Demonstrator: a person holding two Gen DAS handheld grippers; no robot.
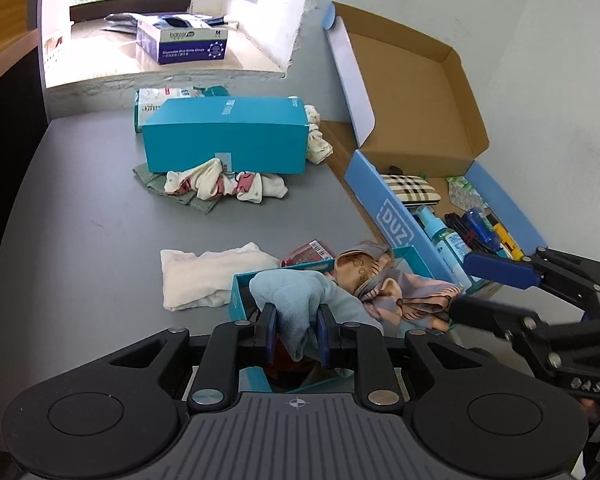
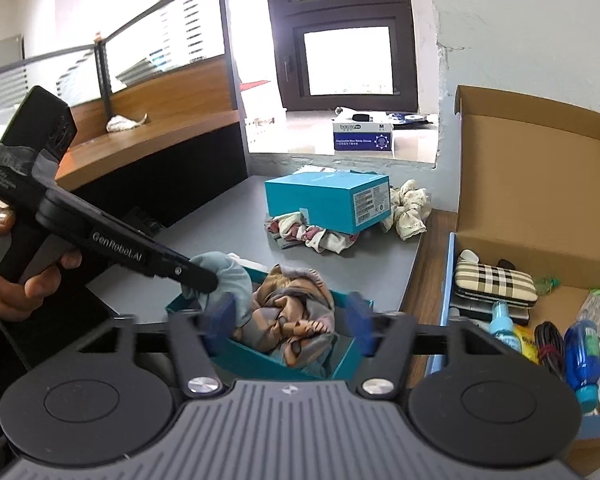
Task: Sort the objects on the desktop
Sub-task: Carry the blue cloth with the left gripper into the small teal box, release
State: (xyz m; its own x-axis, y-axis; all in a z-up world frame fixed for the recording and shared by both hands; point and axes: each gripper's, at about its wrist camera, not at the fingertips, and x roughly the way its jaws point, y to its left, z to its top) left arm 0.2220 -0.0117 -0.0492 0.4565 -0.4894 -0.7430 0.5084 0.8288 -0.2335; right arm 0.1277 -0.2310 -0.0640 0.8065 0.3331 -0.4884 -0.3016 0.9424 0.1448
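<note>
Two grippers here, and only the left gripper [image 1: 296,330] has anything: its pads are pinched on a pale blue cloth [image 1: 300,300], which bunches up right over the near-left corner of the small teal tray [image 2: 260,354]. The right gripper [image 2: 290,316] is spread wide with nothing between its fingers, hanging over the same tray from the other side.

Inside the tray sits a crumpled scarf [image 2: 296,312], touching the cloth. So the cloth is basically at the tray's mouth, hard to say if it's going in or coming out. Either way the left hand has it; the tray's long axis runs roughly away from that gripper toward the right.

Further out: a white cloth [image 1: 204,276] just left of the tray, socks [image 1: 220,186] against the teal box [image 1: 228,136], and the big carton [image 1: 420,112] of odds and ends off to the right.
</note>
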